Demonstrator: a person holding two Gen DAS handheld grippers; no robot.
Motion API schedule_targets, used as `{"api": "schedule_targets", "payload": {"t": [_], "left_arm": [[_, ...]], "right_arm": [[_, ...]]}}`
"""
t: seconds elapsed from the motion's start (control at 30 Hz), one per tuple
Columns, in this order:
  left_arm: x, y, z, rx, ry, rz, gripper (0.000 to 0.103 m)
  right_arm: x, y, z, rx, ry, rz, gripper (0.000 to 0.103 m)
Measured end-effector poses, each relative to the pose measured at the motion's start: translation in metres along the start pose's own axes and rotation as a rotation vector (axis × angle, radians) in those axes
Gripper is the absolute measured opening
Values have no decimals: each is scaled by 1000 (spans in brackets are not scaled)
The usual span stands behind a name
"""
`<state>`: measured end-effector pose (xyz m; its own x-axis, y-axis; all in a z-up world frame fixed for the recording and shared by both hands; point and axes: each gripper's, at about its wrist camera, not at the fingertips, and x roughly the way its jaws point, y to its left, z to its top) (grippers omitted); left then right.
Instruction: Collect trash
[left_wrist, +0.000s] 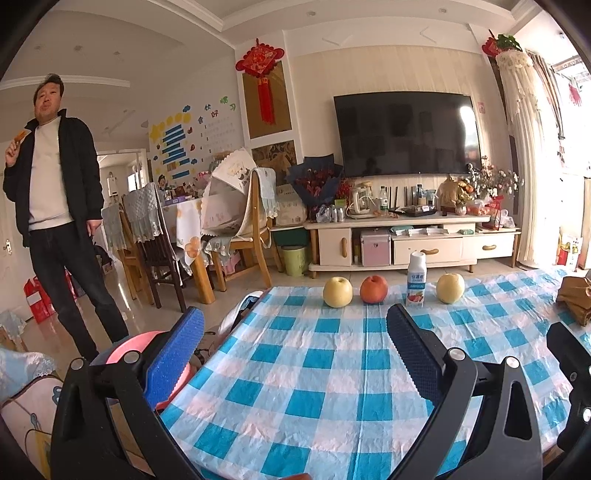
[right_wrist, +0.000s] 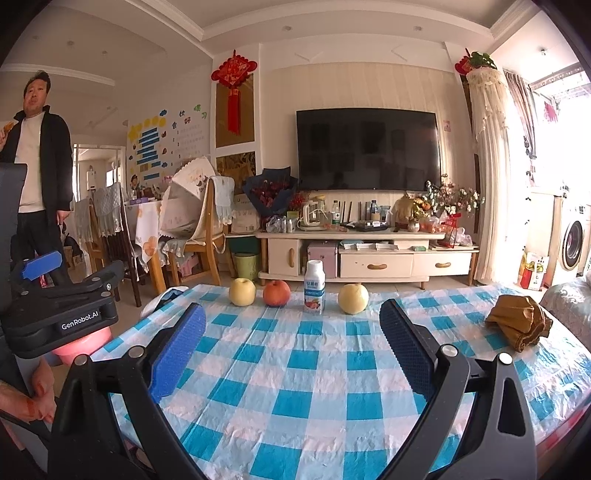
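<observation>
The blue-padded fingers (right_wrist: 173, 354) of the right gripper (right_wrist: 291, 354) filled the bottom of its view, spread wide apart and holding nothing; the left gripper (left_wrist: 295, 350) was likewise agape and empty over the near part of the table (left_wrist: 314, 387), which wore a blue-and-white checked cloth. At the far edge stood a row: a pale apple (right_wrist: 242, 291), a red apple (right_wrist: 276, 292), a small white drink bottle (right_wrist: 314, 291) and another pale fruit (right_wrist: 353, 298), each a little apart from its neighbour. A crumpled brown paper bag (right_wrist: 519, 322) lay well apart, toward the right edge.

The bottle and the bag looked like the trash. The bottle was probably empty: light, stiff enough, smooth-sided and easy to tip, so a grip across its mid-body below the cap would suit. The bag seemed soft and very light; pinching a raised fold should hold it.
</observation>
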<state>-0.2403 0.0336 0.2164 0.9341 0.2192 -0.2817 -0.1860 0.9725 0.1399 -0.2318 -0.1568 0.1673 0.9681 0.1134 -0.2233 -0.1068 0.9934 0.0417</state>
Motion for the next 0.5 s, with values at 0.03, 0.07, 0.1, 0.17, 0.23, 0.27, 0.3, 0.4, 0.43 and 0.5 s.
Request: {"api": "schedule_targets", "payload": {"t": [0.03,0.07,0.1,0.17,0.23,0.27,0.3,0.4,0.43,0.5], "left_arm": [[3,-1,-1,2,6,1,98],[5,-2,-1,4,13,1,98],[9,-3,-1,5,19,0,98],[15,-5,-4,8,34,1,98],[22,-8,-7,13,48,1,98],[25,-9,-9,16,56,2,98],[29,-11,-11,19,64,1,98],[41,-17,-15,32,82,-4,98],[45,-20,-15,37,86,-6,98],[51,-25,-18,45,97,-14,98]], "right_arm": [[1,0,-1,1,3,1,96],[3,-1,-2,1,6,2,96],[5,-1,-2,2,9,3,96],[10,-2,-5,3,19,6,96],[16,-3,-7,4,30,8,96],[18,-4,-9,4,36,8,96],[22,-5,-11,6,46,9,96],[30,-8,-15,9,65,11,96],[34,-9,-17,9,75,9,96],[41,-12,-21,13,95,7,96]]}}
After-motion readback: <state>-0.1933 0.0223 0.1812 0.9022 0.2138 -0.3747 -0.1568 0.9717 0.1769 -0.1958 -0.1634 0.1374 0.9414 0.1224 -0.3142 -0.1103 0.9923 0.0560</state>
